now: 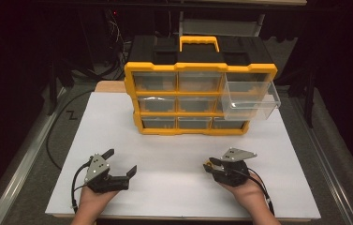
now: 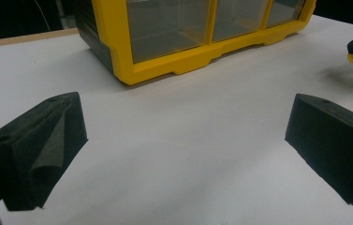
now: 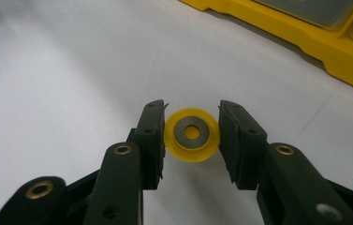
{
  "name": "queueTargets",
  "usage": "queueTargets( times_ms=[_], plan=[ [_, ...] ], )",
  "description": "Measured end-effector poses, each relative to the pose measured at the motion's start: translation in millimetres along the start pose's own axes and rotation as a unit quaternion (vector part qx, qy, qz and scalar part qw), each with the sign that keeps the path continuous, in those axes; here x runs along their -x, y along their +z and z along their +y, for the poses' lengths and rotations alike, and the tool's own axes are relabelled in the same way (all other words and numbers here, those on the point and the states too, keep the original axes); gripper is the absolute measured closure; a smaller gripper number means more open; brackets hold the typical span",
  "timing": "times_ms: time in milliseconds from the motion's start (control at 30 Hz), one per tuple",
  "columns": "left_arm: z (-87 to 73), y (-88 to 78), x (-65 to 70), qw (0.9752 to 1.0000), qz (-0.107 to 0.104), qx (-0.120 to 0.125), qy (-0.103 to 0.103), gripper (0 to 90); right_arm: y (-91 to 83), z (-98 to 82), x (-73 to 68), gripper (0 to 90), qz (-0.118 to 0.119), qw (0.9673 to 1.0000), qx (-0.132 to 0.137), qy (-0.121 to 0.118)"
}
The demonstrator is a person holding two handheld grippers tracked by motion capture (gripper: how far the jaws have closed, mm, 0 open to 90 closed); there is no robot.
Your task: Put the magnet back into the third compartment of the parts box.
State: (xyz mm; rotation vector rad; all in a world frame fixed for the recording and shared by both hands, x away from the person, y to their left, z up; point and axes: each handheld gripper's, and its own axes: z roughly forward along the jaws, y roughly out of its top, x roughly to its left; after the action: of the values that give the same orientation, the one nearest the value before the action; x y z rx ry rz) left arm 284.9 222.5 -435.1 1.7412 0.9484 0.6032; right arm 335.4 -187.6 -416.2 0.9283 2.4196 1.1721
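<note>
Right tongs (image 3: 192, 137) are clamped on a small yellow wheel (image 3: 192, 136) with a grey metal hub, the two pads pressing its rim from either side just above the white tabletop (image 1: 174, 154). One clear drawer (image 1: 250, 100) juts out at the right of the yellow organizer (image 1: 200, 93), so the wheel likely belongs there: keep the squeeze steady, lift clear of the tabletop, and let go only once over the drawer's open top. Left tongs (image 1: 119, 164) rest wide apart and empty, low over the tabletop, well away from the wheel and facing the organizer
</note>
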Motion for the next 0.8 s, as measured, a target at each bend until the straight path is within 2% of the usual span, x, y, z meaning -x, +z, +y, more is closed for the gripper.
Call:
queueTargets(
  times_ms=[267,533,600,800],
  plan=[
    [-0.1,0.0,0.2,1.0000,-0.002,0.000,0.001,0.1,-12.4,-10.5,7.9,64.8,-0.009,0.9999,0.000,0.010],
    [-0.1,-0.3,0.5,1.0000,-0.002,0.003,-0.001,0.1,-32.3,-32.4,17.2,64.8,-0.025,0.9995,-0.003,0.022],
    [0.0,-0.1,0.6,1.0000,-0.002,0.003,-0.002,0.1,-37.5,-32.8,20.1,64.8,-0.025,0.9992,0.006,0.031],
    [-0.5,0.3,0.4,1.0000,-0.002,0.003,-0.005,0.1,-38.2,-32.9,20.5,64.8,-0.032,0.9992,0.004,0.024]
  ],
)
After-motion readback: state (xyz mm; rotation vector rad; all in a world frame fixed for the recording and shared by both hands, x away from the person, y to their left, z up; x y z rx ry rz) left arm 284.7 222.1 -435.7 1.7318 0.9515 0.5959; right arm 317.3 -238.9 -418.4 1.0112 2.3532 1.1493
